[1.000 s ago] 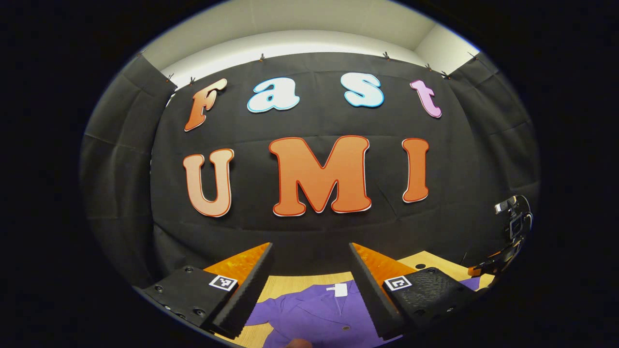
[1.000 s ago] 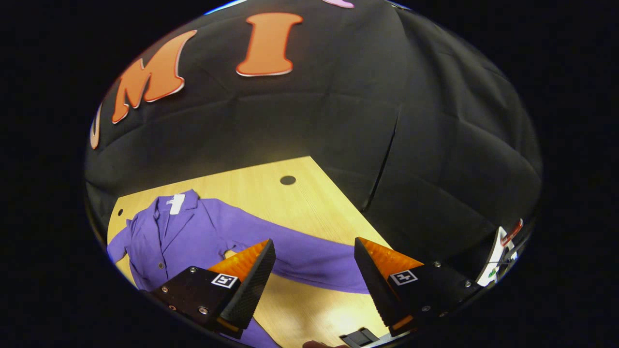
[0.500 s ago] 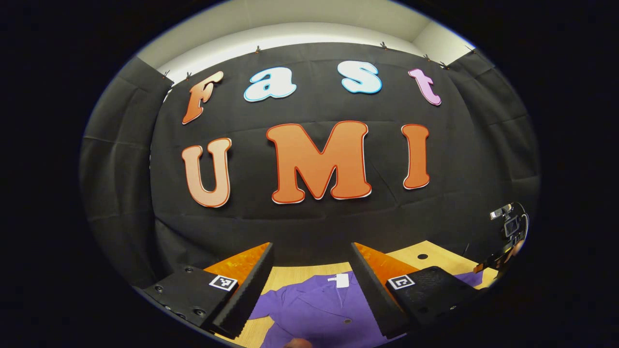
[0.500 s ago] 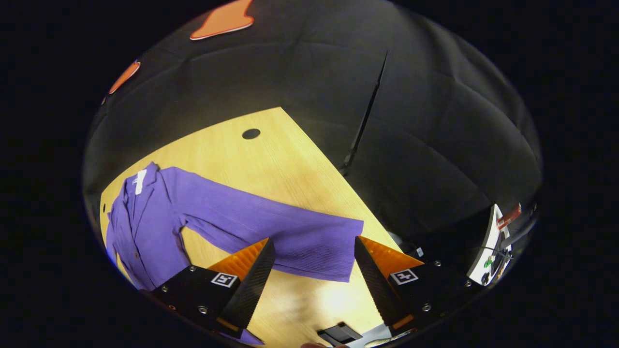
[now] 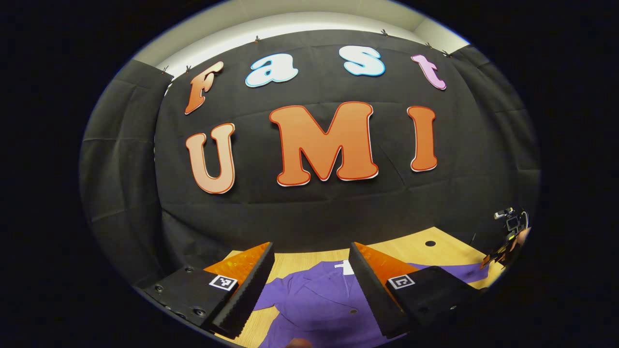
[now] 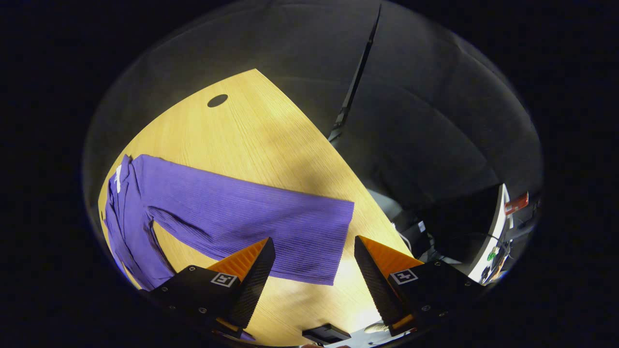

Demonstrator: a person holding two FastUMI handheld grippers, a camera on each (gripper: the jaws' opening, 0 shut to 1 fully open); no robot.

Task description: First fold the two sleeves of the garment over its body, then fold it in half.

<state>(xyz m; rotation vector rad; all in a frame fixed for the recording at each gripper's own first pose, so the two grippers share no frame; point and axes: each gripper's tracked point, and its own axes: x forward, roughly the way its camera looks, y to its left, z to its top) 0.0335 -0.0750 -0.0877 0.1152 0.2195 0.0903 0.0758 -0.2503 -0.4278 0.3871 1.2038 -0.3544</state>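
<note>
Hovering splayed over the sleeve (image 6: 271,227) (flat), right gripper (image 6: 312,270) tilts tableward.

Open counter around the purple jacket's sleeve

Beyond the purple jacket (image 6: 159,212) the counter (image 6: 251,130) lies bare up to its far edge, bar one dark round hole (image 6: 217,100); past the sleeve cuff (image 6: 333,241), the right tool (image 6: 309,268) hangs with jaws apart above bare wood, near a small black object (image 6: 325,333) at the near edge.

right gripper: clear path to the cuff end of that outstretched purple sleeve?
Probably yes. The right gripper is open and points at the sleeve cuff, which lies flat on the bare wooden table. Nothing lies between the fingers and the cuff edge.
</note>
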